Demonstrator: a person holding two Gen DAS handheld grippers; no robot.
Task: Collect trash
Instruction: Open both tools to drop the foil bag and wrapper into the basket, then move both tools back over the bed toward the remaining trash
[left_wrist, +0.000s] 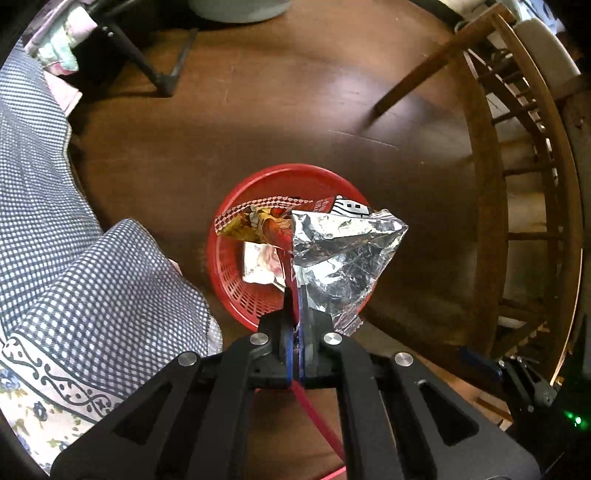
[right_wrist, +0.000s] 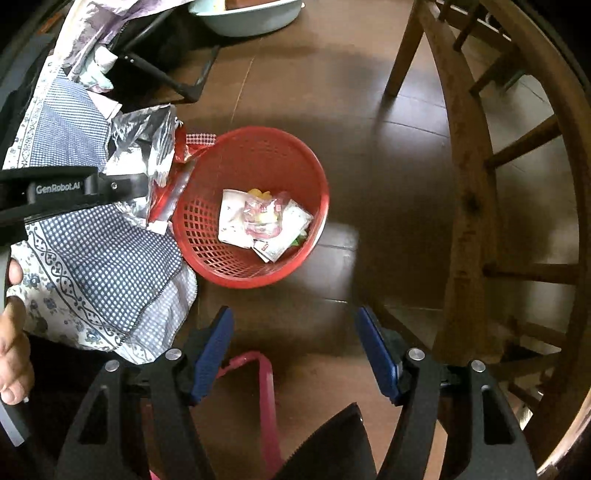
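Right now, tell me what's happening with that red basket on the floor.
The left gripper is shut on a torn foil snack wrapper, holding it above the red basket on the dark floor. The basket already holds a few crumpled wrappers. The right gripper is open and empty, hanging near the basket. A wooden chair stands beside it.

One red basket (right_wrist: 251, 158) stands on the floor. Inside it lie about three crumpled wrappers (right_wrist: 262, 225). One foil snack bag (left_wrist: 343, 254) hangs above its rim. One wooden chair (right_wrist: 465, 177) stands beside the basket.
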